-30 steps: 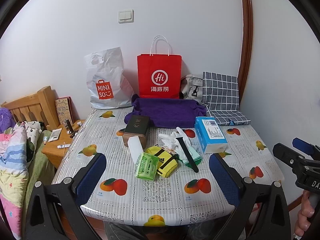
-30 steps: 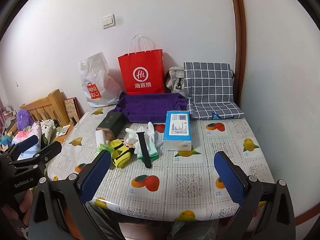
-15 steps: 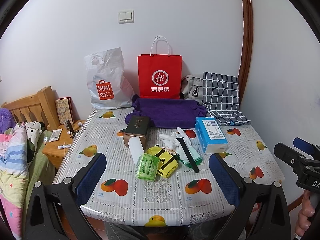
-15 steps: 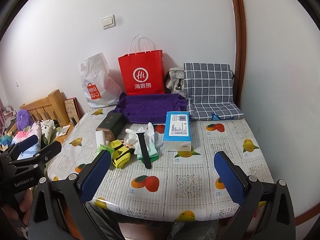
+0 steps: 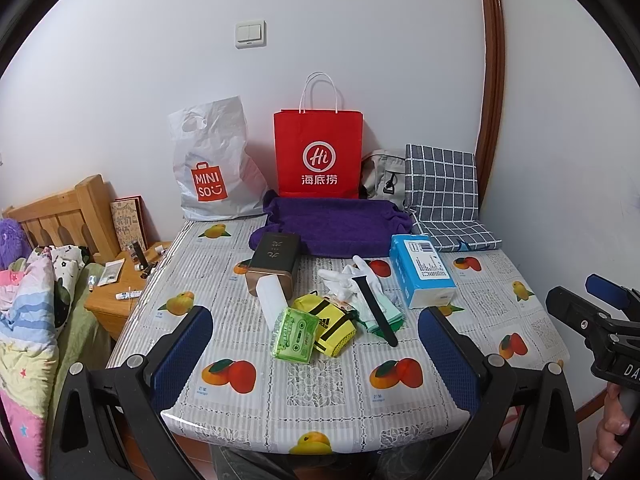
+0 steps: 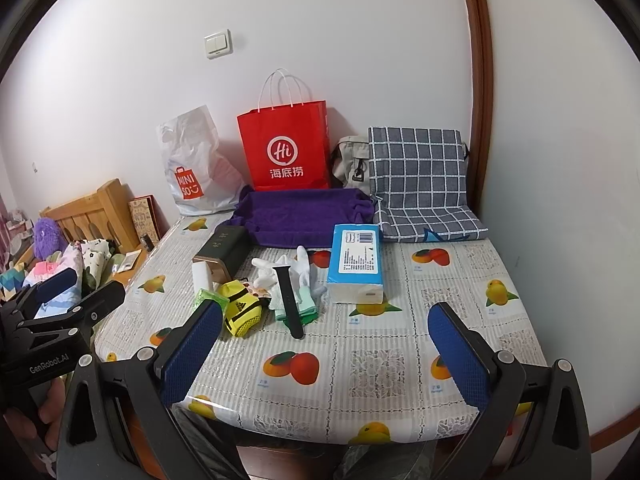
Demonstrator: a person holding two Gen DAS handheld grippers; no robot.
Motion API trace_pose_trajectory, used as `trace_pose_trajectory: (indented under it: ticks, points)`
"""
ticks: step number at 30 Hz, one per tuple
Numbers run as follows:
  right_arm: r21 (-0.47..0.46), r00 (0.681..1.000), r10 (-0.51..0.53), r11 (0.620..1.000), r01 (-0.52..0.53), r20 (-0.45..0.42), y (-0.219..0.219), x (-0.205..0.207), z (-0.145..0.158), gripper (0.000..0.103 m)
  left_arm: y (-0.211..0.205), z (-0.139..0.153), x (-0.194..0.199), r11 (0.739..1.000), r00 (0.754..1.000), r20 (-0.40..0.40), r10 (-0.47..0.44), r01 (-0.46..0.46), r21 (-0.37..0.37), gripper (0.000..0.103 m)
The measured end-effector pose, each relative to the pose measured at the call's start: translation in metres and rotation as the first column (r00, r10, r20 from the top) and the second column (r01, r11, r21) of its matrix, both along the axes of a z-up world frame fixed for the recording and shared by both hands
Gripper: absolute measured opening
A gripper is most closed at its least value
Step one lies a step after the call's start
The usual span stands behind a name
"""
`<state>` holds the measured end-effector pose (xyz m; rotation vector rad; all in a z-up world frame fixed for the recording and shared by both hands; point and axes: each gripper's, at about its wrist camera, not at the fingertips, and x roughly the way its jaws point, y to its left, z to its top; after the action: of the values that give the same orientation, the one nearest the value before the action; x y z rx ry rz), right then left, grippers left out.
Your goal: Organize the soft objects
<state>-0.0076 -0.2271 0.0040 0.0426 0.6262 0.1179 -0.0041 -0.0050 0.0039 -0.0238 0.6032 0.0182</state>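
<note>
A pile of small things lies mid-table: a yellow striped pouch (image 5: 330, 324) (image 6: 240, 314), a green tissue pack (image 5: 295, 335), white gloves (image 5: 344, 282) (image 6: 288, 268), a mint cloth (image 6: 306, 306) and a black strap (image 5: 374, 306) (image 6: 289, 302). A blue tissue pack (image 5: 422, 276) (image 6: 356, 262) lies right of them. A purple towel (image 5: 334, 226) (image 6: 304, 216) lies behind. My left gripper (image 5: 316, 364) is open and empty above the near table edge. My right gripper (image 6: 324, 354) is open and empty, to the right of the left one.
A dark box (image 5: 276, 258) and a white pack (image 5: 272, 300) lie left of the pile. A red paper bag (image 5: 318, 156), a white plastic bag (image 5: 210, 168), a grey bag (image 5: 382, 174) and a checked cushion (image 5: 442, 196) stand at the back wall. A bed (image 5: 28, 304) and nightstand (image 5: 116, 296) are on the left.
</note>
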Motion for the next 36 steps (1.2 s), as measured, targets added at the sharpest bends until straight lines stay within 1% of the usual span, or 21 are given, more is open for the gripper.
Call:
trace_pose_trajectory:
  ticks: [12, 15, 18, 21, 24, 27, 29, 32, 36]
  points:
    - [-0.008, 1.000, 0.018, 1.000, -0.018, 0.007, 0.009, 0.001, -0.001, 0.102, -0.003, 0.000, 0.000, 1.000, 1.000, 0.004, -0.010, 0.010, -0.001, 0.103]
    - [-0.011, 1.000, 0.029, 1.000, -0.029, 0.005, 0.011, 0.005, -0.006, 0.102, 0.000, -0.003, 0.007, 1.000, 1.000, -0.004, -0.008, 0.008, -0.002, 0.103]
    - [-0.022, 0.999, 0.034, 0.999, -0.034, -0.016, 0.013, 0.015, -0.017, 0.102, 0.008, -0.012, 0.020, 1.000, 1.000, -0.026, -0.001, 0.000, -0.017, 0.103]
    - [-0.029, 0.998, 0.036, 0.999, -0.038, -0.051, 0.014, 0.030, -0.032, 0.102, 0.017, -0.028, 0.035, 1.000, 0.998, -0.065, 0.012, -0.014, -0.028, 0.103]
    - [-0.025, 0.996, 0.050, 0.998, -0.052, -0.079, 0.015, 0.043, -0.049, 0.102, 0.027, -0.050, 0.052, 0.998, 0.993, -0.117, 0.009, -0.015, -0.053, 0.103]
    - [-0.016, 0.992, 0.063, 0.998, -0.066, -0.112, 0.016, 0.057, -0.067, 0.101, 0.034, -0.074, 0.068, 0.998, 0.986, -0.163, 0.024, -0.032, -0.049, 0.103]
    - [-0.010, 0.989, 0.070, 0.997, -0.072, -0.130, 0.017, 0.065, -0.080, 0.099, 0.038, -0.089, 0.077, 0.998, 0.981, -0.191, 0.030, -0.039, -0.048, 0.103]
    - [0.011, 0.985, 0.085, 0.996, -0.084, -0.150, 0.018, 0.078, -0.094, 0.097, 0.045, -0.115, 0.093, 0.997, 0.970, -0.240, 0.029, -0.047, -0.069, 0.103]
    - [0.058, 0.976, 0.107, 0.994, -0.098, -0.190, 0.019, 0.096, -0.114, 0.092, 0.051, -0.137, 0.109, 0.994, 0.960, -0.281, 0.006, -0.037, -0.105, 0.102]
